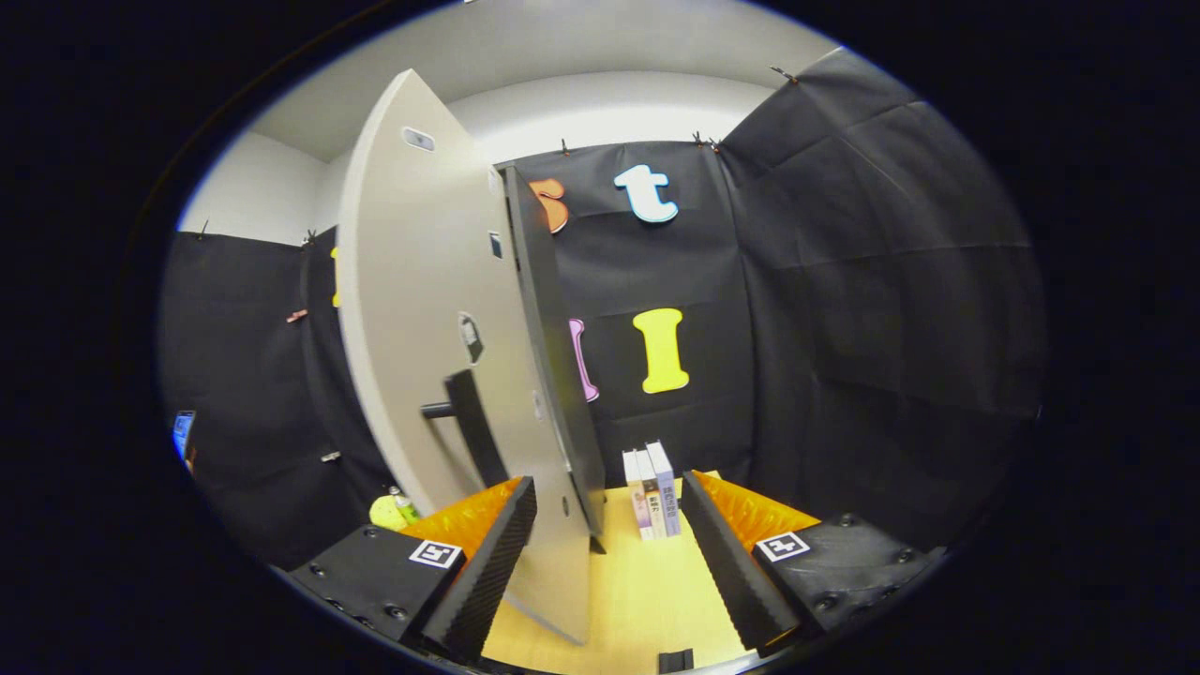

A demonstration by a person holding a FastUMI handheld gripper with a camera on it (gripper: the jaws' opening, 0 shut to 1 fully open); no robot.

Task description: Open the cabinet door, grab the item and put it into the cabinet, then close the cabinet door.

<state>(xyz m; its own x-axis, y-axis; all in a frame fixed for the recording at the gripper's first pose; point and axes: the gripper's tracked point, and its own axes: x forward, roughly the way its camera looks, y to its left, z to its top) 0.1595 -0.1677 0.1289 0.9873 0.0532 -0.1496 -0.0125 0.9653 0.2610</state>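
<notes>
Grey cabinet door (427,309) ajar, edge between wide-spread claw (609,511) fingers; books (653,489) just beyond

Light wooden tabletop (647,600); small screen (183,433) far off beside booth's black cloth wall (872,309).

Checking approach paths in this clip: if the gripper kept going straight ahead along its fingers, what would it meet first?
Probably the upright books just ahead of the open gripper; the open cabinet door crosses its left finger, so it may brush that; depth is unclear.
</notes>
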